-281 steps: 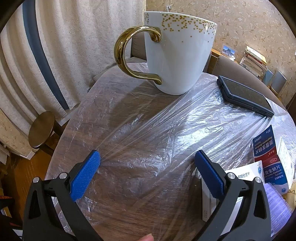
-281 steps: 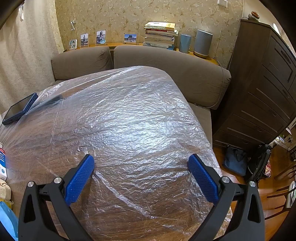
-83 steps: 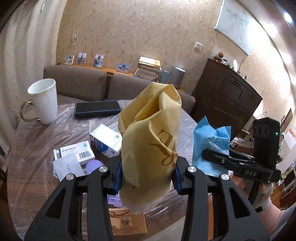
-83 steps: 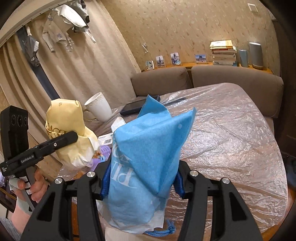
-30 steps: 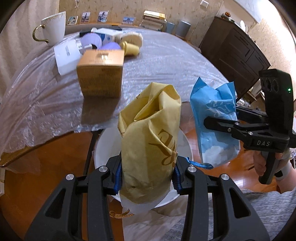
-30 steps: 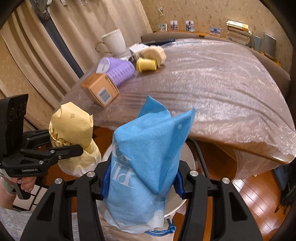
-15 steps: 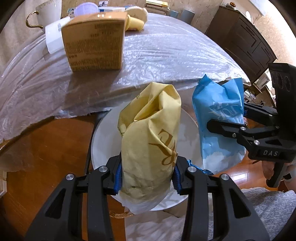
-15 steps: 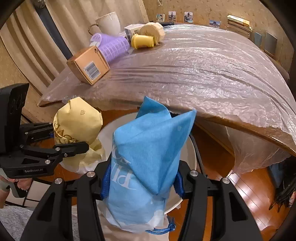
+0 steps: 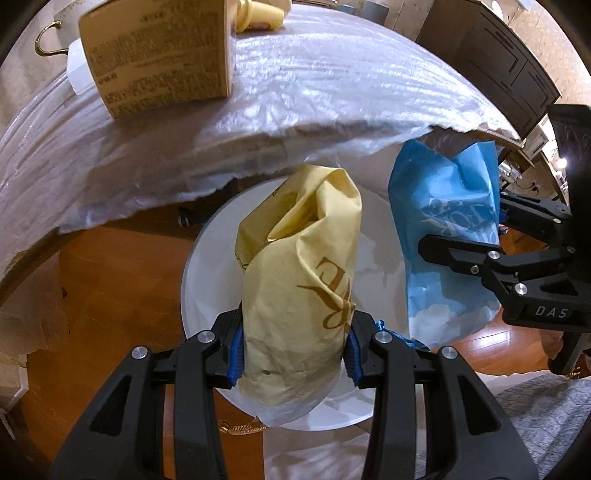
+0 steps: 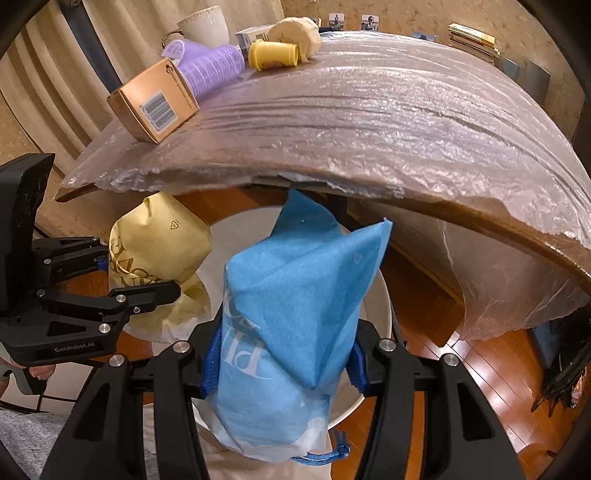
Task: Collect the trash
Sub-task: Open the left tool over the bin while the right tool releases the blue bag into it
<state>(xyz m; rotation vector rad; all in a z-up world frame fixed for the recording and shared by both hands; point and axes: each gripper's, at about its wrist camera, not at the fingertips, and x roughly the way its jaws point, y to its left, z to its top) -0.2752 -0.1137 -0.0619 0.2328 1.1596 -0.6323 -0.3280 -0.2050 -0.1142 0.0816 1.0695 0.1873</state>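
Observation:
My left gripper (image 9: 293, 350) is shut on a crumpled yellow bag (image 9: 303, 280) with gold lettering, held upright just above a round white bin (image 9: 199, 273) on the floor. My right gripper (image 10: 282, 360) is shut on a blue fabric bag (image 10: 295, 306) with a blue drawstring, over the same white bin (image 10: 384, 314). In the left wrist view the blue bag (image 9: 447, 236) hangs to the right in the other gripper. In the right wrist view the yellow bag (image 10: 159, 251) sits at the left. Both bags hang below the table edge.
The plastic-covered wooden table (image 10: 369, 122) overhangs the bin. On it lie a tan carton (image 10: 153, 99), a purple ribbed roll (image 10: 210, 66), a yellow cup (image 10: 273, 53), a white mug (image 10: 203, 22) and small boxes. Orange wood floor (image 9: 110, 280) surrounds the bin. Grey trousers fill the lower corners.
Both grippers have sunk with their bags from table height to below the table edge, closer to the white bin. Neither grip has changed.

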